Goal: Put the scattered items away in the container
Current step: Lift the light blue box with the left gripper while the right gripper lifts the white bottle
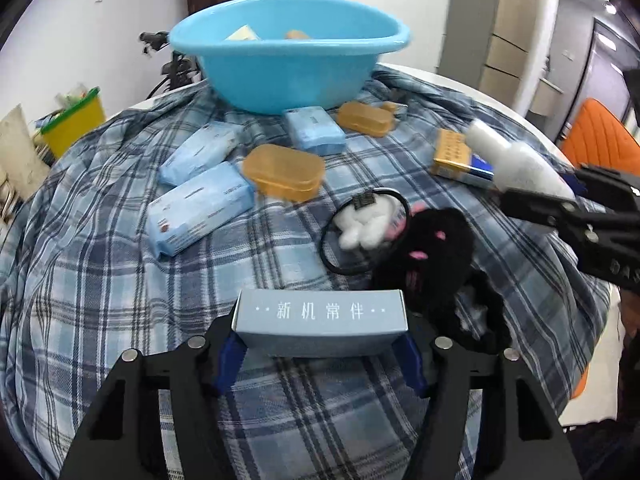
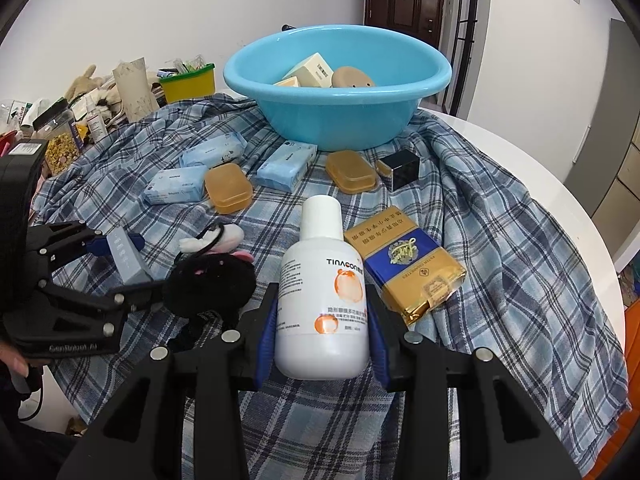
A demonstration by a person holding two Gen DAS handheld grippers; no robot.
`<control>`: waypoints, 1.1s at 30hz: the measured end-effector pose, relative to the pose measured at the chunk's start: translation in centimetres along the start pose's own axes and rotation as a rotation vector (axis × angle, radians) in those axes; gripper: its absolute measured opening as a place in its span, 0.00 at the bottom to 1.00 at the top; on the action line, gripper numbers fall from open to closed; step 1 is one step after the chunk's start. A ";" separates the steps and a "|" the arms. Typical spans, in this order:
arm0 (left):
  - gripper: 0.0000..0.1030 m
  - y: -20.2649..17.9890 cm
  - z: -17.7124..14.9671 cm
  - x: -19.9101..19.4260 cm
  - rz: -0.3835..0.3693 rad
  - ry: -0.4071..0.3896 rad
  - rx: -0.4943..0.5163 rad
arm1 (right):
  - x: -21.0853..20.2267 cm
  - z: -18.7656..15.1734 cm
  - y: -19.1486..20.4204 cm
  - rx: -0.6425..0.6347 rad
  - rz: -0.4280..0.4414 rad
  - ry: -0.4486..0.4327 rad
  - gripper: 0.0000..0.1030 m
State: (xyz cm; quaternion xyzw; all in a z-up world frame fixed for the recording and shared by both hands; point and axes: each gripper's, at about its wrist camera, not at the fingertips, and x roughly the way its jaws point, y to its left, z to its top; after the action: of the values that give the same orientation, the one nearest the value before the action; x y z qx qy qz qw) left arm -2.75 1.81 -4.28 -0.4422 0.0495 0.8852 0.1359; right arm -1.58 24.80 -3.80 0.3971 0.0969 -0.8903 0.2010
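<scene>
Left wrist view: left tool (image 1: 320,344) has its blue pads against both ends of a grey-blue box (image 1: 320,320) with white Chinese lettering, so it is grasping the box. Box sits low over the plaid cloth (image 1: 120,280), on the near side, well apart from the blue basin (image 1: 280,76).

Right wrist view: right tool (image 2: 322,336) is clenched on a white bottle (image 2: 322,288) with orange print, pads on both sides of the lower body, cap pointing toward the blue basin.

Landmark = blue basin, at the far side of the table (image 2: 520,152). Inside it: cream boxes (image 2: 314,70) and a tan rounded item (image 2: 352,78).

- Just in front of the basin: light blue tissue pack (image 2: 286,166), amber case (image 2: 351,171), small black cube (image 2: 404,168).
- Further toward the near side, left of the basin: two more tissue packs (image 2: 176,186) and a second amber case (image 2: 228,187).
- Near side, beside the bottle: blue-and-gold carton (image 2: 408,268), lying flat.
- Between the two tools: black plush toy (image 2: 212,284) with pink spots, touching a white plush piece (image 2: 224,236) and a black hair tie (image 1: 360,236).

Left of the basin, off the cloth: yellow bin (image 2: 188,84) with green rim.
</scene>
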 end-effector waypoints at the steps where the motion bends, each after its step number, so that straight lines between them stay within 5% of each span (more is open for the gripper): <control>1: 0.63 0.0 0.0 -0.1 0.001 -0.001 0.000 | 0.0 0.0 0.0 0.000 0.000 0.000 0.37; 14: 0.63 0.1 0.4 -2.0 0.032 -0.035 -0.025 | -0.7 0.2 -0.1 0.026 -0.006 -0.034 0.37; 33: 0.63 -1.2 2.6 -5.2 0.219 -0.276 -0.155 | -2.7 1.1 0.7 0.138 -0.077 -0.204 0.37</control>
State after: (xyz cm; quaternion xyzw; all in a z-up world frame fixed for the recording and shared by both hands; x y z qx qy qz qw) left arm -1.43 2.51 1.49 -0.3179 0.0099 0.9480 0.0099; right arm -0.39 24.53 -1.04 0.3132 0.0297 -0.9377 0.1477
